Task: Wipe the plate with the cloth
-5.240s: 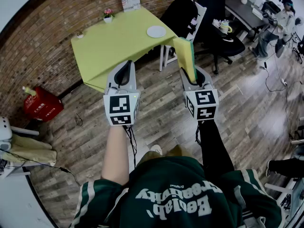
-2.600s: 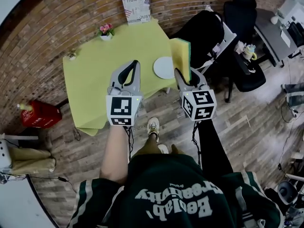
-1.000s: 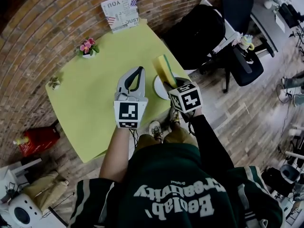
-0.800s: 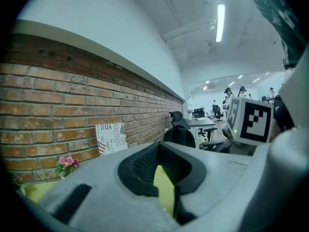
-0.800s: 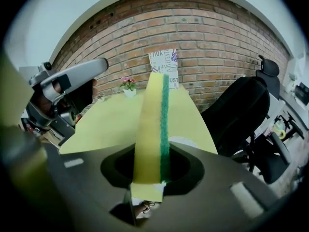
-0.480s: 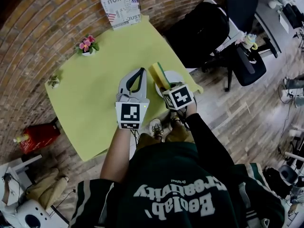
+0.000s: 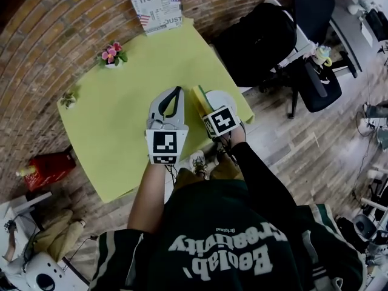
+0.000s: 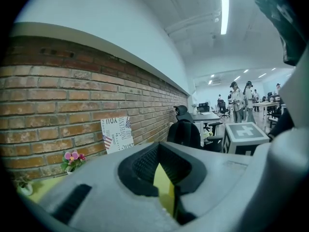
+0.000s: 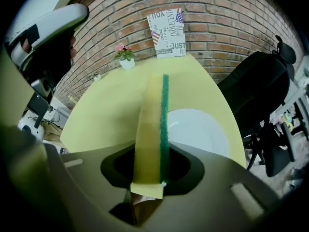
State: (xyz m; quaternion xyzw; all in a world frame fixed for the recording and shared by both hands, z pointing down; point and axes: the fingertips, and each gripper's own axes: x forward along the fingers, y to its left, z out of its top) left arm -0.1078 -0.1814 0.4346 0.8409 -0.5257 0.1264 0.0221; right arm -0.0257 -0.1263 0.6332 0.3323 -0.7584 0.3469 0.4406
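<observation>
Brick wall (image 7: 54, 35) and a lime-green tablecloth (image 7: 115, 126) fill our downward view. Our right gripper (image 9: 149, 175) has its jaws clamped on the lower end of a yellow sponge (image 9: 150, 124) with a green scouring face, standing on edge; it serves as the task's cloth. Just past the sponge, on its right side, lies the white plate (image 9: 200, 129), near the table's corner closest to us. Our left gripper (image 7: 174, 93) hovers just beside the right one, jaw tips together with nothing between them.

A few seconds ago we stood well back on the wooden floor (image 7: 291, 144); we have since walked up, and within the last second the sponge has dropped to the plate's left rim. We judge the approach finished and wiping about to start, though we cannot tell whether sponge and plate touch.

Farther out, a small flower pot (image 7: 112, 53) and a printed sign (image 7: 159, 6) sit by the wall. A black office chair (image 7: 267, 35) stands right of the table.
</observation>
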